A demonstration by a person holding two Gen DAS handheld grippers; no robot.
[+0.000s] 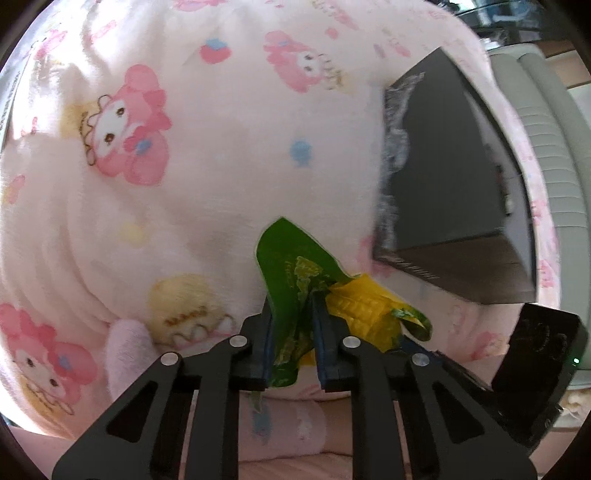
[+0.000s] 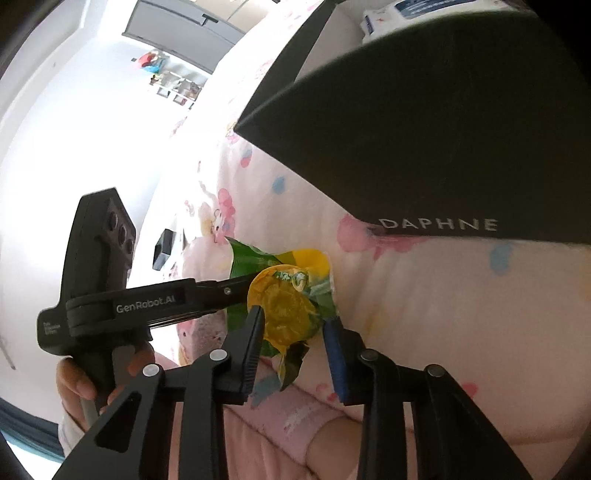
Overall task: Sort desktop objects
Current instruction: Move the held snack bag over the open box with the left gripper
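Observation:
A toy corn cob (image 1: 354,306), yellow with green husk leaves (image 1: 291,258), is held above a pink cartoon-print blanket (image 1: 184,166). My left gripper (image 1: 293,314) is shut on the green husk. In the right wrist view the cob (image 2: 284,310) shows end-on between my right gripper's (image 2: 295,325) jaws, which stand apart around it, open. The left gripper's body (image 2: 147,299) comes in from the left there. A black box (image 1: 454,184) marked DAPHNE (image 2: 436,122) stands on the blanket just beyond the corn.
The blanket's folded edge (image 2: 288,424) lies below the grippers. A grey ribbed surface (image 1: 546,147) runs along the right. A white item with a blue label (image 2: 417,14) lies inside the box. A white wall (image 2: 74,147) and a distant shelf (image 2: 177,85) are at left.

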